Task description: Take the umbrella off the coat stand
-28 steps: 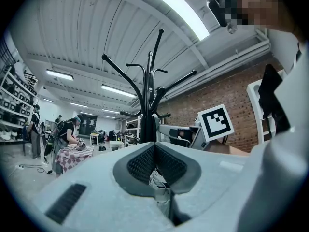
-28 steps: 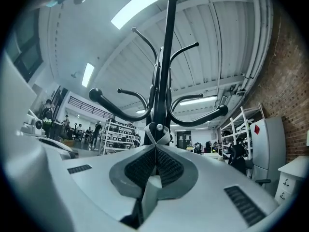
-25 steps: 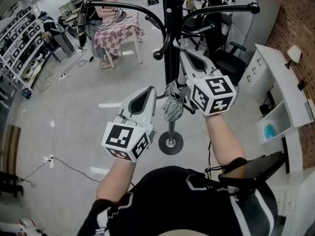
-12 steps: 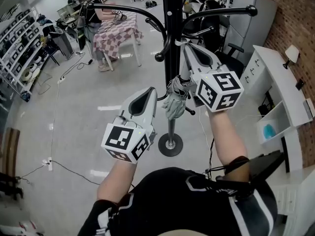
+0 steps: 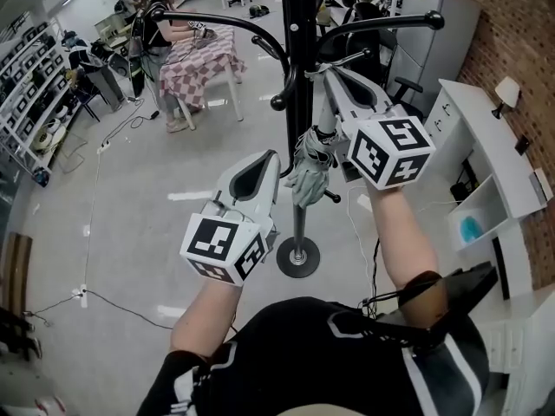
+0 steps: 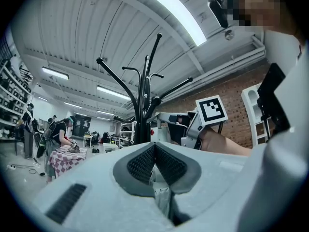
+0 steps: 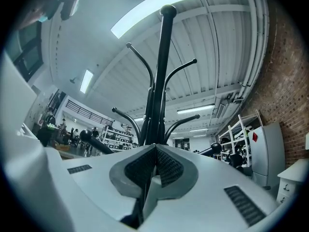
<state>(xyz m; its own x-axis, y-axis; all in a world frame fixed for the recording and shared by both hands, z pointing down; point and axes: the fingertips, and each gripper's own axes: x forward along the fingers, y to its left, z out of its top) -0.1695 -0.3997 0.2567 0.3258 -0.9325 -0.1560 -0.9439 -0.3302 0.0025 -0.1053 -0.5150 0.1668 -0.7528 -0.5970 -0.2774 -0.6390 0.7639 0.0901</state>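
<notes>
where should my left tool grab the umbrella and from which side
Grip the umbrella at the dark handle at its top, below the right tool, not the loose grey folds, which would likely bunch and slip. It hangs upright in front of the coat stand pole, so bring the left tool in from your own side, jaws opened first.

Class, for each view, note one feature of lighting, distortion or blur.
Head view: even lighting, bright reflections on the floor, straight edges bowed. Left gripper view: round fisheye border, ceiling light overexposed, mosaic patch top right. Right gripper view: same border, ceiling light glaring.
</notes>
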